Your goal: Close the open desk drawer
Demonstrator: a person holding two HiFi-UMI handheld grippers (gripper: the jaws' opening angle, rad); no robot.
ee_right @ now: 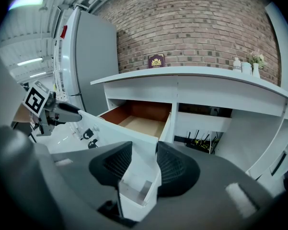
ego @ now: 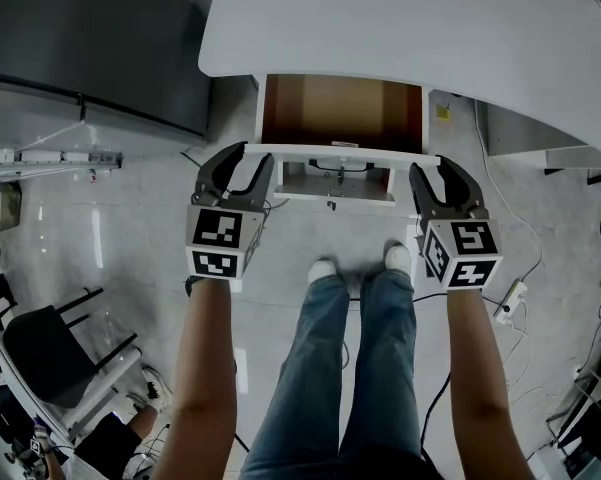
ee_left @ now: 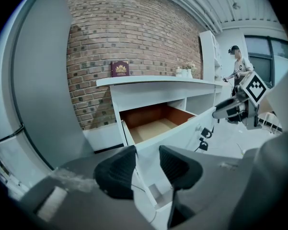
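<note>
Clamping the drawer (ego: 342, 113) front at its two ends: left gripper (ego: 257, 155) and right gripper (ego: 430, 168), jaws closed on it | drawer wide open under the white table (ego: 400, 18), upper centre of head view | risk: uneven push skews and jams it; jaw tips may hit the table frame | glossy grey floor (ego: 110, 218), brick wall (ee_right: 196, 28) behind

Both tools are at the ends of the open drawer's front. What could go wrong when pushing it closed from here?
1. The left tool and right tool clamp opposite ends of the drawer front; an uneven push may skew and jam the drawer.
2. One jaw of each tool sits behind the front, so it might get pinched against the desk.
</note>
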